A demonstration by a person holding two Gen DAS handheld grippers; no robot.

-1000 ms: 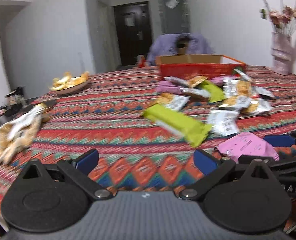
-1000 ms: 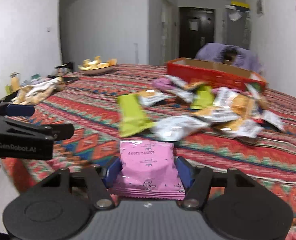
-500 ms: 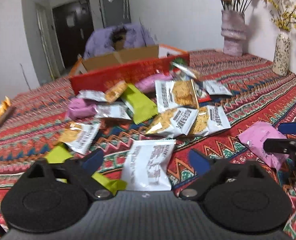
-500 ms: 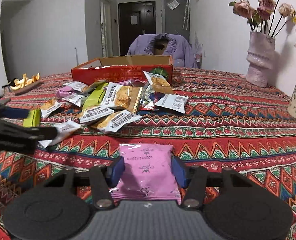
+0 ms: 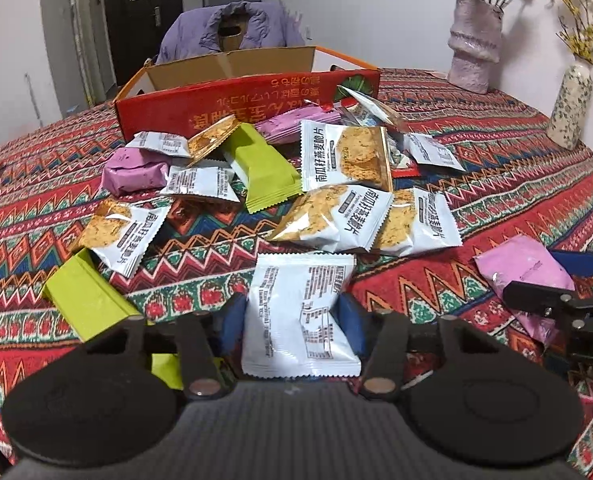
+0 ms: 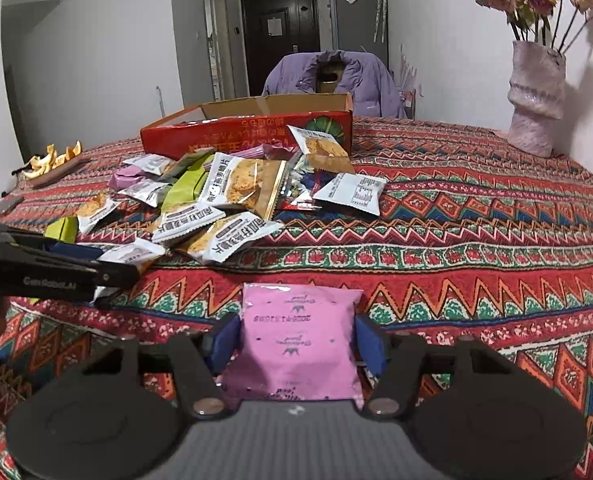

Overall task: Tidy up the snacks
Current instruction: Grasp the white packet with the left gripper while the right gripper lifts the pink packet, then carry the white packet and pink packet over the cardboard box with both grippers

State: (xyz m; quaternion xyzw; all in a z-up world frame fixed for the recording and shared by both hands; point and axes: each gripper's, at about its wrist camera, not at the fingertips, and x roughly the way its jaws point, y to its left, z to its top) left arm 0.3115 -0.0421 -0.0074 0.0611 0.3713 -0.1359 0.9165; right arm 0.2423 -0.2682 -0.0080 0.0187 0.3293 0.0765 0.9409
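Note:
My left gripper [image 5: 292, 320] is shut on a white snack packet [image 5: 300, 312] lying print side up at the near edge of the snack pile. My right gripper [image 6: 298, 338] is shut on a pink snack packet [image 6: 296, 340], which also shows at the right of the left wrist view [image 5: 524, 264]. Several white, green and purple packets [image 5: 336, 184] lie scattered in front of an open red cardboard box [image 5: 248, 96] at the back of the table. The box also shows in the right wrist view [image 6: 248, 128].
A patterned red tablecloth [image 6: 476, 220] covers the table. A pink vase with flowers [image 6: 536, 100] stands at the back right, a speckled vase [image 5: 570, 108] beside it. A tray of orange peels [image 6: 52, 160] sits at the left. A chair with a purple jacket [image 6: 336, 80] stands behind the box.
My left gripper swung right to the snack pile and closed on the white packet. My right gripper turned toward the box, still holding the pink packet.

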